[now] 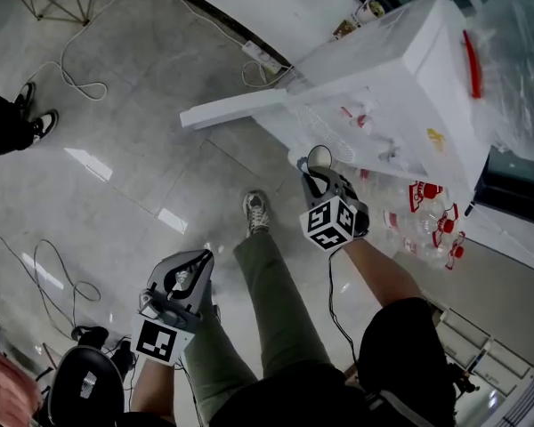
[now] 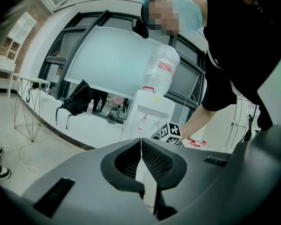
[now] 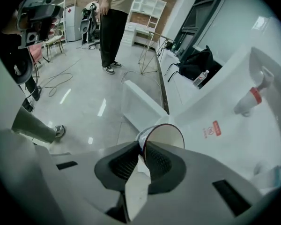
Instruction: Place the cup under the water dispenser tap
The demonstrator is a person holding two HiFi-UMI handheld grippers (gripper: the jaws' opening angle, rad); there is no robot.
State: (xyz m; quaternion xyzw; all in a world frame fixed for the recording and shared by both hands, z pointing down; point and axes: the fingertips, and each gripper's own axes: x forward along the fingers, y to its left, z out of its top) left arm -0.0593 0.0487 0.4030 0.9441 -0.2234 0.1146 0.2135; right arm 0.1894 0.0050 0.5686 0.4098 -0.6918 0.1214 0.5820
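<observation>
A paper cup with a white inside and a dark rim hangs tilted in my right gripper, which is shut on its rim. In the right gripper view the cup opens toward the white water dispenser, and the jaws of the right gripper pinch its near wall. A tap with a red handle sticks out up and to the right of the cup, well apart from it. The dispenser stands just beyond the cup. My left gripper is held low by the person's leg, shut and empty.
Several plastic bottles with red labels lie beside the dispenser's foot. A white ledge runs left of it. Cables and a power strip lie on the floor. A black backpack leans on the ledge; a person stands farther off.
</observation>
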